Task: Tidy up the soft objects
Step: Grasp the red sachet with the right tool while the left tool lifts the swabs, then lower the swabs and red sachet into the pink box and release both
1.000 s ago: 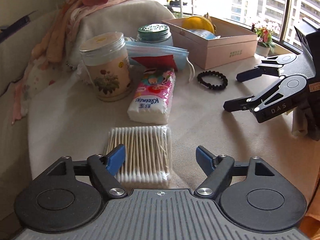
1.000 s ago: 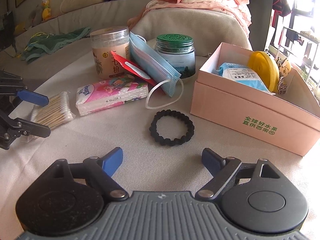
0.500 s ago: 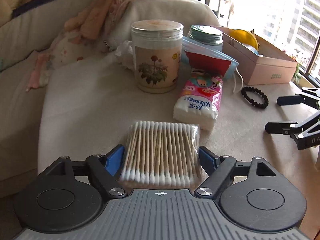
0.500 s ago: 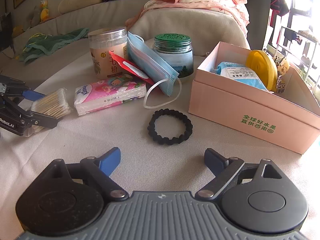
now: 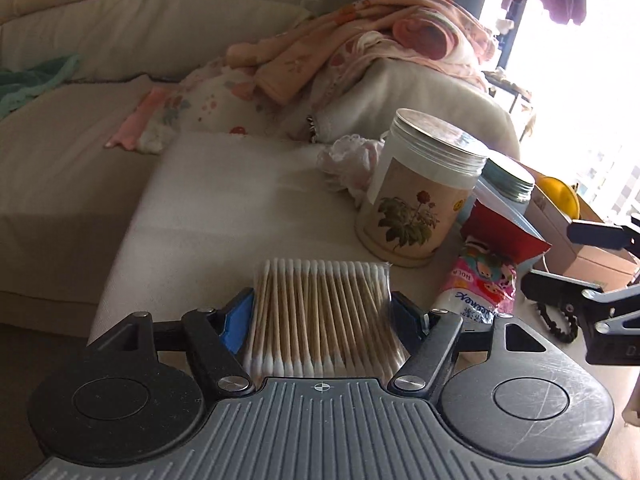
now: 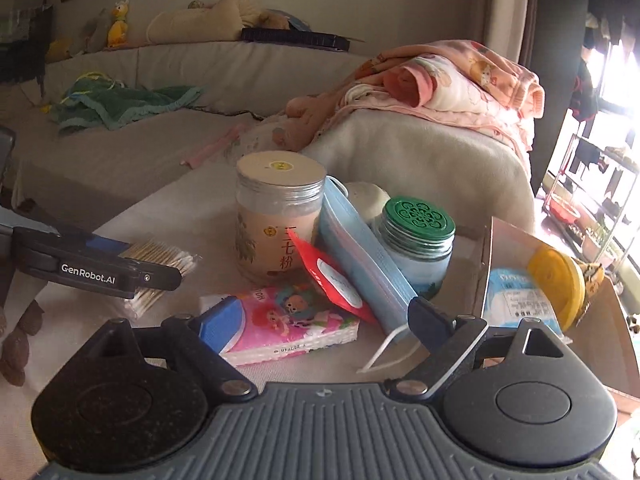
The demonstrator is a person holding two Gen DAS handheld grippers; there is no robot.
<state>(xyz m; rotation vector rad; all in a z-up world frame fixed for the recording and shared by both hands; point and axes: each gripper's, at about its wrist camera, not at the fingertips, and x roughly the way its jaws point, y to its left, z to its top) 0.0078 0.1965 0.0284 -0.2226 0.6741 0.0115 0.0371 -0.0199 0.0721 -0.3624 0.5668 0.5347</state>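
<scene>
Largest first: our worktop (image 6: 168,216), a cloth-covered surface, carries the open pink box (image 6: 484,264) at our right, two jars, a blue face mask (image 6: 360,256), then the pink tissue pack (image 6: 296,320) and the cotton swab pack (image 5: 324,316).

We judge the step in hand to be the pickup of the swabs: our left gripper (image 5: 322,318) has its jaws closed against both sides of that pack, which looks raised off the cloth. Our right gripper (image 6: 320,320) hovers with jaws wide, empty, the tissue pack between them.

Next, we think, the left carries the swabs toward the box without squeezing harder, while the right closes gently across the tissue pack.
</scene>
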